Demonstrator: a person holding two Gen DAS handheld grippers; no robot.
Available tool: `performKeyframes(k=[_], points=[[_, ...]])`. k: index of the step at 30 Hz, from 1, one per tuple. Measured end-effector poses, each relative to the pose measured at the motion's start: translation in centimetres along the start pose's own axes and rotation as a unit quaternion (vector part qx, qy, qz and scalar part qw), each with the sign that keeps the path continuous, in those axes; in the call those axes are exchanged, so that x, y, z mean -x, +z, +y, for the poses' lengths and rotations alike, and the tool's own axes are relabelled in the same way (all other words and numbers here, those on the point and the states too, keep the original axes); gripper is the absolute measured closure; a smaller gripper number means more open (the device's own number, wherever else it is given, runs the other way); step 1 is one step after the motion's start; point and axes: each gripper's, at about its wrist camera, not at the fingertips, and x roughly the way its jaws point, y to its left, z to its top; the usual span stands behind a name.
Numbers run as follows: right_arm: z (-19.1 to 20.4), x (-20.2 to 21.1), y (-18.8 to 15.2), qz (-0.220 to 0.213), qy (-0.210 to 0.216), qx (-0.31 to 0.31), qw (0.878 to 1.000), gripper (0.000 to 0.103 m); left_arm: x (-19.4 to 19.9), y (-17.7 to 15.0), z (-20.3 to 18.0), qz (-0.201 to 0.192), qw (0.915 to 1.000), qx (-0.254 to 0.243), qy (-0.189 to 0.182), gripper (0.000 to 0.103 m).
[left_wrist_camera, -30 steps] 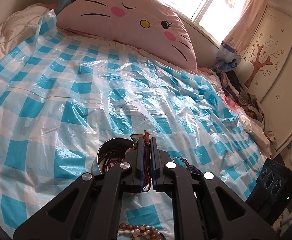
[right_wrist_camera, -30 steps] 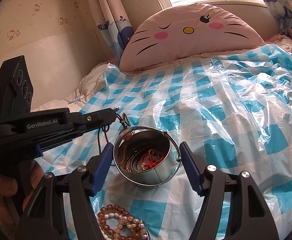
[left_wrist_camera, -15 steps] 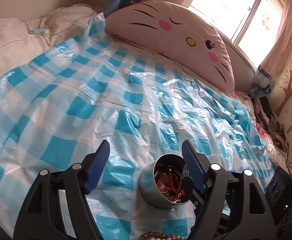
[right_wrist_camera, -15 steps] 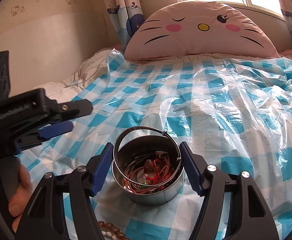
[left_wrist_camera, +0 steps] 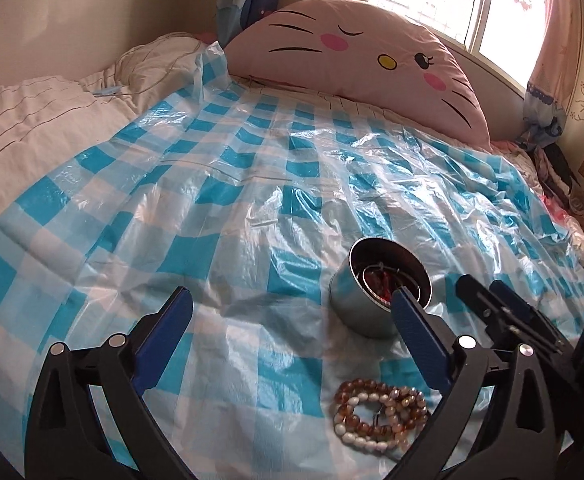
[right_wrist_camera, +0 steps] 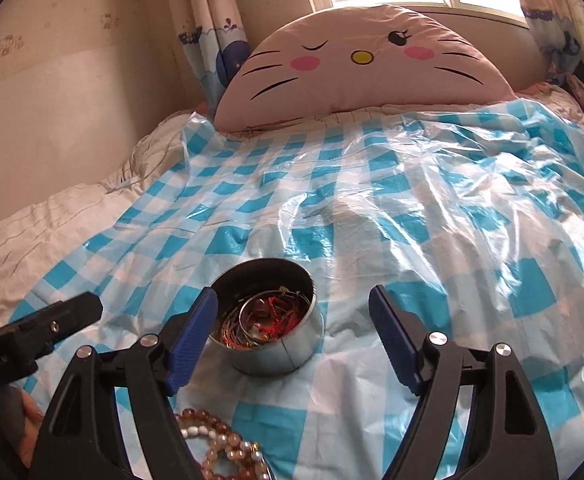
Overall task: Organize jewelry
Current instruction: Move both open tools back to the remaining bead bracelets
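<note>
Left tongs (left_wrist_camera: pixel 292 312): jaws wide apart and empty, having just been opening; only checked sheet lies between the blue pads.
Right tongs (right_wrist_camera: pixel 292 320): jaws spread, having just been opening further; nothing is gripped, and the tin sits against the inner side of the left pad, well clear of the right pad.
Metal tin (right_wrist_camera: pixel 269 324): upright on the bed, just ahead of the right tongs; in the left wrist view it stands behind the tip of that tool's right-hand finger (left_wrist_camera: pixel 420 332). It holds a tangle of red cord, bangles and chains.
Bead bracelets (left_wrist_camera: pixel 380 414): amber and white strands heaped on the sheet, nearer than the tin, low beside the left tongs' right-hand finger and under the right tongs' left finger.
Plastic sheet (right_wrist_camera: pixel 432 208): blue and white checks, crinkled, spread over the bed.
Cat-face pillow (right_wrist_camera: pixel 364 64): pink, far ahead of both tongs, under the window.
Hands: both tools tilt down toward the bed; a person's hand (right_wrist_camera: pixel 27 416) shows at the lower left of the right wrist view, beside the left tool's black body.
</note>
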Motion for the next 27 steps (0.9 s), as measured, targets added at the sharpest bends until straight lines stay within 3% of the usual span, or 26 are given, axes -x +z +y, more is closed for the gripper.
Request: performKeyframes(k=[4,7,10,27], points=[[-1.9,2.5,-2.1,0.02,-0.015,-0.036,0.999,0.025,1.7,-1.8,-0.6,0.002,0.9993,-0.031,0.018,0.008],[-2.4,4.8,-2.9,0.002,-0.018,-0.063,0.998,0.012,3.1,-2.6,-0.6,-0.003,0.9992,-0.034,0.02,0.008],[-2.5,6.0,-3.5,-0.004,-0.019,-0.074,0.997,0.008,3.9,-3.0,-0.6,-0.013,0.999,-0.033,0.026,0.008],[-2.0,7.0,-4.2,0.01,-0.046,-0.062,0.997,0.007,4.3,-3.0,-0.2,-0.007,0.999,-0.032,0.03,0.008]])
